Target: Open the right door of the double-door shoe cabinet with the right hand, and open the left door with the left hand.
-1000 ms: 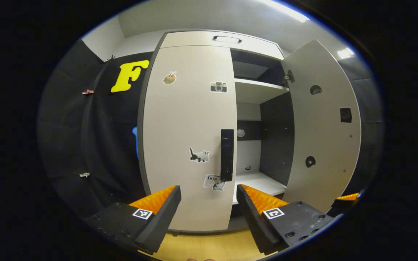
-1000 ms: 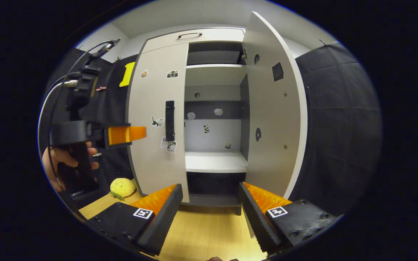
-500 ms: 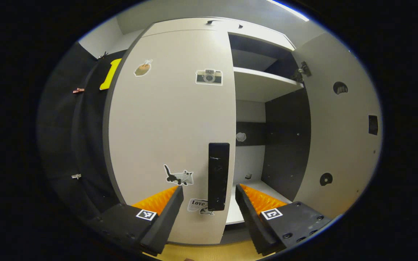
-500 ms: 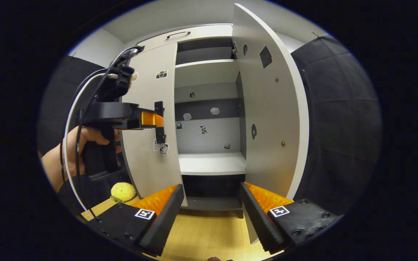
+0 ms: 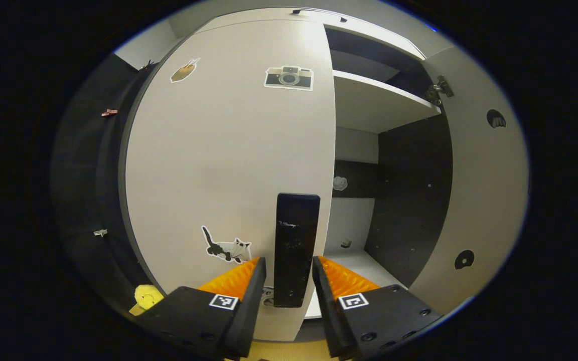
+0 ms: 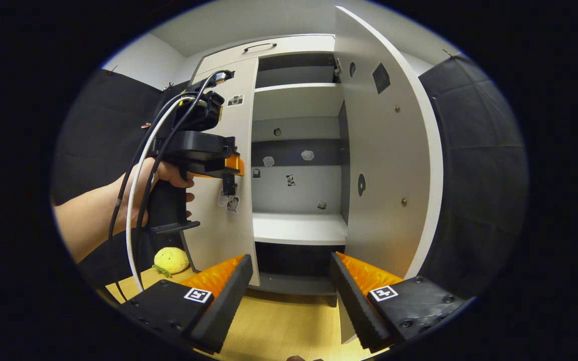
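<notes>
At the left door [image 5: 229,150], shut | left gripper [image 5: 287,281] fingers astride the black handle [image 5: 295,245], narrow gaps either side, not clamped | right door [image 6: 389,165] swung wide | right gripper [image 6: 291,291] fingers spread, holding nothing, before the cabinet.

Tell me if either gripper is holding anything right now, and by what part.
Nothing is held yet. The left gripper straddles the left door's black handle near its lower end with its jaws apart from it. The right gripper is open and empty.
</notes>
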{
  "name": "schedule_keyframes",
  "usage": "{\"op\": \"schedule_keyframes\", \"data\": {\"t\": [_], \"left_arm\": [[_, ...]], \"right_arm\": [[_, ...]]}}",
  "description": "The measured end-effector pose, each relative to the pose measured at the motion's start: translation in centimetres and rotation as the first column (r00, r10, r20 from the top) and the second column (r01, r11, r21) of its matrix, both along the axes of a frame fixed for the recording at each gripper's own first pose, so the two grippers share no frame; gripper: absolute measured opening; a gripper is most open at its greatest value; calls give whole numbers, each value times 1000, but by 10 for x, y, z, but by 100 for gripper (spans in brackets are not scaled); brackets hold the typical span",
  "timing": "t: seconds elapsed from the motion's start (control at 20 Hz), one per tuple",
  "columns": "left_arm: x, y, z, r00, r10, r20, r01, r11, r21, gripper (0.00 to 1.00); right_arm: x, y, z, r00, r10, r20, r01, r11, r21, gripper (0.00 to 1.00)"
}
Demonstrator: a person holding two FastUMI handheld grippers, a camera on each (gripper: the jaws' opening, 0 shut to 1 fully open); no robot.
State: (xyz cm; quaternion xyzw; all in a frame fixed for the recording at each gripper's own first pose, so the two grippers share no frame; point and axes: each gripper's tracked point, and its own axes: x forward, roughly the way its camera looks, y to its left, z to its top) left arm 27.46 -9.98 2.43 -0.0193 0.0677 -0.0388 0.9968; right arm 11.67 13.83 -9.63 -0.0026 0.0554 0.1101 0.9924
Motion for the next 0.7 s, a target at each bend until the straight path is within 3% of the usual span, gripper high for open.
{"op": "schedule_keyframes", "data": {"t": [0.05,0.15,0.3,0.6,0.7], "left_arm": [[1,-1,-2,1000,2,-3,-2,1000,1,47],[1,-2,-3,1000,19,2,-19,1000,1,37],[1,-1,-5,999,34,14,-35,999,12,34],[-2,-1,-3,999,20,42,-20,1000,-13,16],[-4,0,-3,998,32,61,-31,999,-22,15]], "right_arm": [[1,-3,-1,1000,-6,-4,6,1000,7,98],[2,-6,-3,1000,-9,-10,9,1000,18,98],[2,-5,-10,999,1,-33,0,1000,25,98],[0,-3,-14,999,3,-54,-1,999,36,98],[-1,1,-15,998,5,-62,-3,999,43,98]]}}
